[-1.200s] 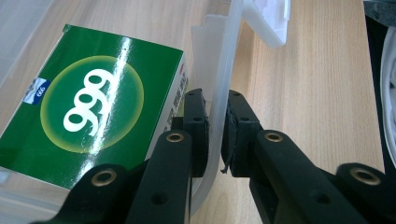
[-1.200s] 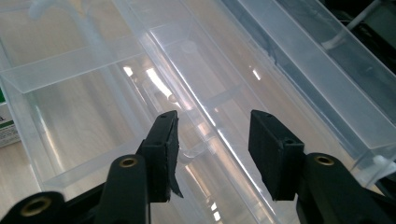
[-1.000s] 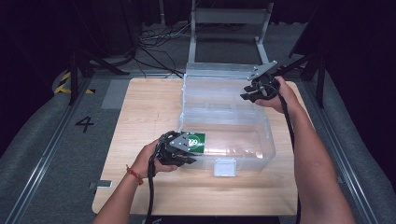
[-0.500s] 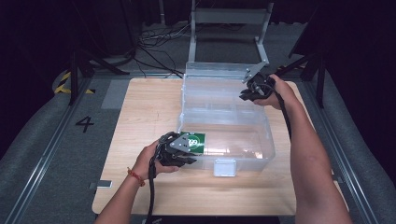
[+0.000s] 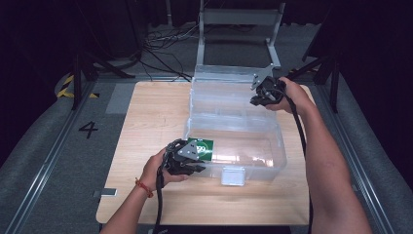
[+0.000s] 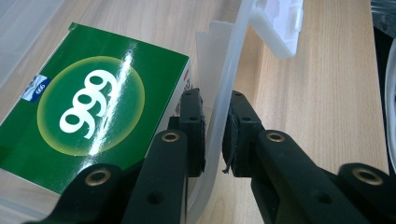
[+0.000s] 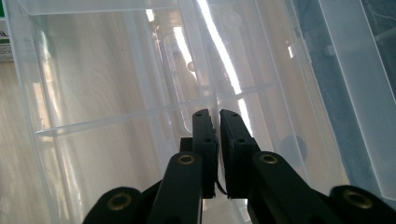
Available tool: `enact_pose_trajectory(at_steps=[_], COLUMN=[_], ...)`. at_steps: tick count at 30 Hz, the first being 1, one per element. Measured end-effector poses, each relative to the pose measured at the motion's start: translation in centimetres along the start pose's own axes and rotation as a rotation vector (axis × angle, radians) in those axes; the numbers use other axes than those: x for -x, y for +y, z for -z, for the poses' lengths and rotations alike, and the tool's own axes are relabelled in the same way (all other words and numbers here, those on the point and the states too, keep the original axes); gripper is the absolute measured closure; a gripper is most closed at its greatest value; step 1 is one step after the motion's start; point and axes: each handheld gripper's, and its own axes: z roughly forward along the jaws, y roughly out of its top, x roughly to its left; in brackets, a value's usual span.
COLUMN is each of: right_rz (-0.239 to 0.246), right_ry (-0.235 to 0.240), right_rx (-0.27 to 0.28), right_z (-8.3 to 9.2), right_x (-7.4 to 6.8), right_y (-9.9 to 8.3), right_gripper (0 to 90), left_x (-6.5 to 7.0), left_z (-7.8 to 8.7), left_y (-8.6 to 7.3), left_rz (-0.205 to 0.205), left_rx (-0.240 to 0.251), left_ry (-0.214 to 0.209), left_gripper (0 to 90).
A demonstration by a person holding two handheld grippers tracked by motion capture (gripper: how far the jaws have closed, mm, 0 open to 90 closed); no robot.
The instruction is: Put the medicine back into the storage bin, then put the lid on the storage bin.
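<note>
High view, landmark: a clear plastic storage box [image 5: 234, 131] with its lid folded back stands on the light wooden table [image 5: 146, 117], towards the right half of the top
Left hand: the left hand [image 5: 158, 168] comes in from the bottom edge and rests at the near left corner of the clear box
Left gripper: the black left gripper [image 5: 192, 163] sits at that corner; in the left gripper view its two pads are pressed on the clear box's wall [image 6: 219, 116] from both sides, one pad inside the box and one outside, so it is gripping the wall
Green carton: a green cardboard carton [image 5: 200, 147] printed with white digits in a pale green circle lies flat inside the clear box at its near left corner, just beside the inner pad; the left gripper view [image 6: 88, 112] shows its face upward
Front latch: a white plastic latch [image 5: 232, 175] hangs on the near wall of the clear box, right of the left gripper
Right gripper: the black right gripper [image 5: 263, 95] is at the far right rim of the clear box, held by the right hand [image 5: 290, 95]; its jaws have just been closing and now stand all but together around a thin clear edge [image 7: 217, 100] of the box, gripping it
Chair: a grey metal chair frame [image 5: 238, 29] stands beyond the far side of the clear box
</note>
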Motion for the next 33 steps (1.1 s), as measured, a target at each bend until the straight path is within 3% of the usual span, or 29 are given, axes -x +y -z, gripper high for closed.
enact_pose_trajectory(at_steps=[13,21,33], right_rz=[0.03,0.045,0.059], right_ry=[0.001,0.028,0.041], right_rx=[0.016,0.027,0.051], right_z=[0.5,0.9,2.7], right_x=[-0.5,-0.8,-2.0], right_y=[0.2,0.3,0.4], right_gripper=[87.3,88.7,89.5], left_x=[0.1,0.4,0.6], left_z=[-0.4,-0.3,-0.4], left_y=[-0.1,-0.1,0.0], left_rz=[0.038,0.047,0.073], left_rx=[0.01,0.004,0.006], left_ry=[-0.019,-0.017,-0.011], left_gripper=[78.9,78.4,77.3])
